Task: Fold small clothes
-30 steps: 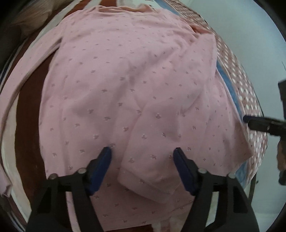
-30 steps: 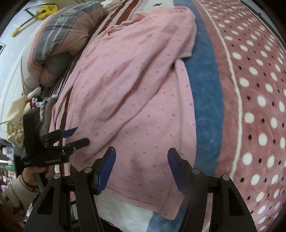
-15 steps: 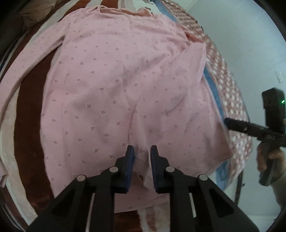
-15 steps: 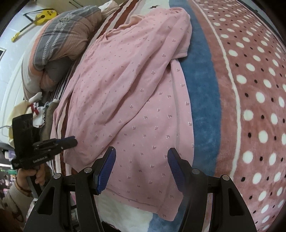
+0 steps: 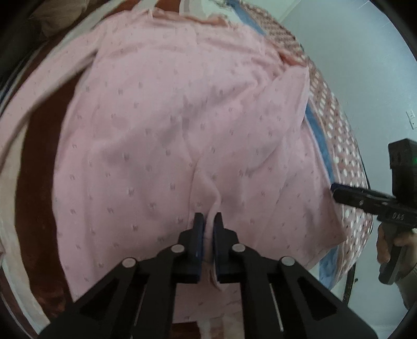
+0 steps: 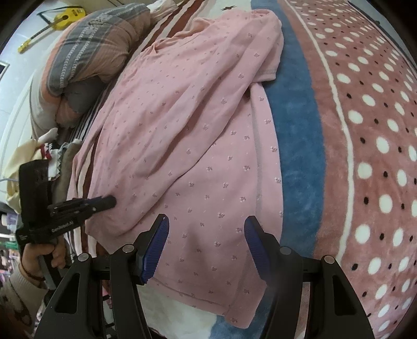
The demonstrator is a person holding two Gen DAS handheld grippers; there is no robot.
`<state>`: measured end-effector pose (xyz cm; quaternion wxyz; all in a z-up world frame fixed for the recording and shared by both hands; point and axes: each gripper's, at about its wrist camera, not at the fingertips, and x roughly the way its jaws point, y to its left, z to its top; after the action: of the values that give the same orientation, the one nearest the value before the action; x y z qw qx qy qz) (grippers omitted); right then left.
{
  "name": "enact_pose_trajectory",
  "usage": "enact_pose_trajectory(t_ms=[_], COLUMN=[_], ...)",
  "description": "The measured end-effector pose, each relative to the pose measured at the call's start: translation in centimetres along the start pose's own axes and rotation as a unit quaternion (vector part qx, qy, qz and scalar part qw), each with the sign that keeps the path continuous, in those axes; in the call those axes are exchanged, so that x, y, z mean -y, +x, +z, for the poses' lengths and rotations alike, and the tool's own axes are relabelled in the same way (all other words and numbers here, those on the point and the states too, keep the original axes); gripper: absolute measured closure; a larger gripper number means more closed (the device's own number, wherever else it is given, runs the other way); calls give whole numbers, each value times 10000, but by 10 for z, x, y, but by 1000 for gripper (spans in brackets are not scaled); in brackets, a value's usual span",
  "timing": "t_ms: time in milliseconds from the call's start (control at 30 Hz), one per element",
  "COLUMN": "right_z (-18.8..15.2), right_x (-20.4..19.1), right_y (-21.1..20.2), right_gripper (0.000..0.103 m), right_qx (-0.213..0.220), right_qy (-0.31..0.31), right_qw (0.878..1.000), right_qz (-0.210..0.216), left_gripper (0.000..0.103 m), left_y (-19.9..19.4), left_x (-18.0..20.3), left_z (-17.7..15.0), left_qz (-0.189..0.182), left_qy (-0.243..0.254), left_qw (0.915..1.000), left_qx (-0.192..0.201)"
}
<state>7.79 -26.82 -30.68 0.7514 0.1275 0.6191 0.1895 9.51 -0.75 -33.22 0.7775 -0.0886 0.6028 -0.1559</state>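
Your left hand-held gripper (image 5: 207, 221) pinches the pink top's (image 5: 182, 125) cuff; right hand-held gripper (image 6: 206, 245) gapes; next, carry the sleeve toward 12 o'clock

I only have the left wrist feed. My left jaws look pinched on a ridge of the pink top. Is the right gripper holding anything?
Observer: No. The right gripper is open, above the pink top near its hem, gripping nothing.
Operator: What lies beyond the top's right edge? I just see a sliver of blanket.
Observer: A blue band, then a wide pink field with white polka dots.
Operator: Anything at the head of the bed?
Observer: A grey and peach striped pillow, with a yellow guitar behind it.
Operator: Does my left gripper show from there?
Observer: Yes, the left gripper is shut on the pink top's edge.
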Motion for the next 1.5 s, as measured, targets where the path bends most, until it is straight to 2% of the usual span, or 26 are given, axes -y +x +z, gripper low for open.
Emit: enact_pose_trajectory(t_ms=[200,367,500,600,700,833,933,1000,1067,1100,1133,1167,1200,1400,1500], right_z=[13,33,56,78,92,104,111,115,120,122,125,125,127,124,121], right_x=[-3,-10,-12,-14,-17,-20,-21,-21,-20,-21,-21,-22,-22,-20,-21], right_y=[-6,-18,-26,-26,-21,-9,0,5,8,10,11,11,11,13,14], right_gripper=[47,47,47,47,47,47,47,47,47,47,47,47,47,47,47], right_qx=[1,86,235,343,355,236,121,70,40,27,17,12,2,-64,-55], right_qy=[-37,-78,17,-14,-66,-175,-260,-298,-287,-288,-305,-330,-358,-404,-418], right_qw=[10000,9999,9997,9994,9993,9996,9996,9995,9996,9996,9995,9995,9994,9992,9991], right_qz=[-27,-50,-25,-40,-39,-42,-53,-44,-3,20,29,30,29,15,12], left_gripper=[100,100,100,100,100,100,100,99,93,76,49,40,36,36,36], left_y=[-57,-113,-135,-135,-118,-85,-64,-54,-48,-47,-47,-50,-53,-57,-57], left_x=[-21,-46,-60,-63,-68,-65,-55,-51,-49,-48,-48,-47,-45,-53,-56], left_z=[27,43,45,44,37,28,22,18,17,18,18,18,20,23,30], left_qz=[398,710,915,991,1065,732,670,805,1024,1084,1150,1224,1210,1282,1125], left_qy=[-273,-408,-428,-444,-452,-605,-551,-536,-473,-439,-388,-320,-272,-202,-204], left_qw=[9957,9905,9894,9897,9914,9953,9962,9951,9932,9926,9921,9917,9921,9915,9934], left_qx=[793,1107,1048,937,614,200,-68,-184,-283,-323,-324,-248,-172,-109,55])
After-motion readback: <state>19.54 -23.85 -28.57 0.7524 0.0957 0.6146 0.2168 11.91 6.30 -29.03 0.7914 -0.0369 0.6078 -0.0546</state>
